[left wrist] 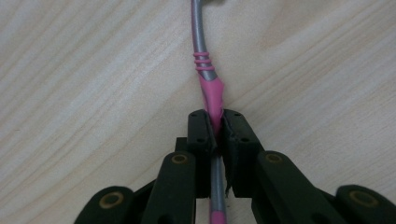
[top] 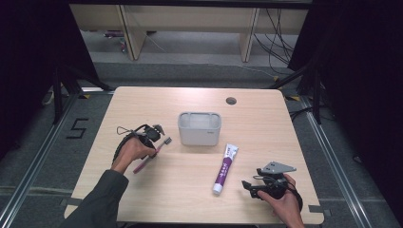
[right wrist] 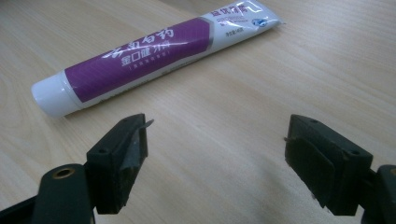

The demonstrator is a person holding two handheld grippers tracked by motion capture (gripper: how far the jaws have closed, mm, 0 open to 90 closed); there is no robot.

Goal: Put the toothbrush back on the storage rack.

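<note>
L claw pinching toothbrush, bristle end cut off in left gripper view. R claw spread near table front-right edge; bare wood w/ toothpaste beyond.

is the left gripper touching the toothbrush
Touching. The left gripper view shows the left gripper with both jaws pressed against the pink and grey handle of the toothbrush, no gap on either side.

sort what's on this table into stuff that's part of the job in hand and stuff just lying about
In the job:
- pink and grey plastic toothbrush, clamped in the left gripper
- grey rectangular plastic holder, nearest the toothbrush, likely where it goes

Lying about for now:
- purple and white toothpaste tube, flat on the table, untouched
- right gripper, open, empty
</note>
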